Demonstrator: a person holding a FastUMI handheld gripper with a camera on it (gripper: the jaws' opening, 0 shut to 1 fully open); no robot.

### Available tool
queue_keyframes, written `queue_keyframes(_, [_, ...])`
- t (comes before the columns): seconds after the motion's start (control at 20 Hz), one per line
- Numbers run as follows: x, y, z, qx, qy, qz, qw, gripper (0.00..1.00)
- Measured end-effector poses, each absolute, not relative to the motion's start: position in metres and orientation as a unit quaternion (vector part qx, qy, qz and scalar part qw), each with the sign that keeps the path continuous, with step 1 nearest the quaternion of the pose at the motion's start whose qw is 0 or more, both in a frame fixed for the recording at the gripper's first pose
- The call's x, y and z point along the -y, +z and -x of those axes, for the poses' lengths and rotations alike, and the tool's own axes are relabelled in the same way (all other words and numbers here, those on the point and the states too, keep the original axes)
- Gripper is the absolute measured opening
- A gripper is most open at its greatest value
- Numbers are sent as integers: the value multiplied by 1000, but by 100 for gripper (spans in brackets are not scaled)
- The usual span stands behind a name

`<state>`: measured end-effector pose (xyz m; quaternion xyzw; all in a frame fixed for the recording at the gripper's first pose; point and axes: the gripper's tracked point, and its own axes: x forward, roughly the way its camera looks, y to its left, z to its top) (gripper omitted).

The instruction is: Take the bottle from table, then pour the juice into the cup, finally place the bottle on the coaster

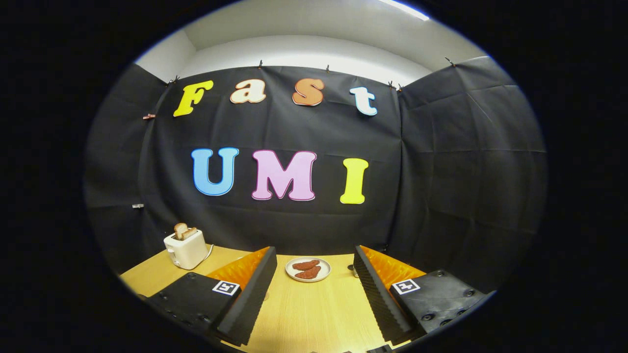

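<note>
The gripper (314,279) sits above the wooden worktop (314,314) with its jaws spread wide and nothing between them, just bare wood grain running up the middle. One finger (250,299) angles in from one side, the other finger (380,299) from the opposite side, and the lane between them stays clear right up to the tips.

Just ahead of the fingertips, centred in the gap, a small white plate (308,269) carries two reddish-brown pieces of food. It lies flat on the worktop, near the far edge, close under the black cloth wall (441,186) of the booth. Beside the tip of the right-hand finger there is a small dark thing (351,268) on the worktop, mostly hidden by the finger; I cannot tell what it is.

Off to the left, beyond the other finger, a cream toaster (186,249) stands upright near the worktop's far left corner with slices of toast (183,230) poking out of the top and a thin cord trailing from its side. It is well apart from the plate, with open wood between them.

The worktop's far edge meets the cloth directly behind the plate and toaster, so room ahead runs out quickly. The bottle, cup and coaster cannot be made out from here.
</note>
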<state>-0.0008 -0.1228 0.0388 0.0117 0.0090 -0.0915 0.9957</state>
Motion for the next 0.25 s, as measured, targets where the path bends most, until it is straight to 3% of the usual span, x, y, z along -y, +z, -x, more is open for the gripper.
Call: queue_keyframes(0.25, [105,40,0,-11,-80,-8,997,96])
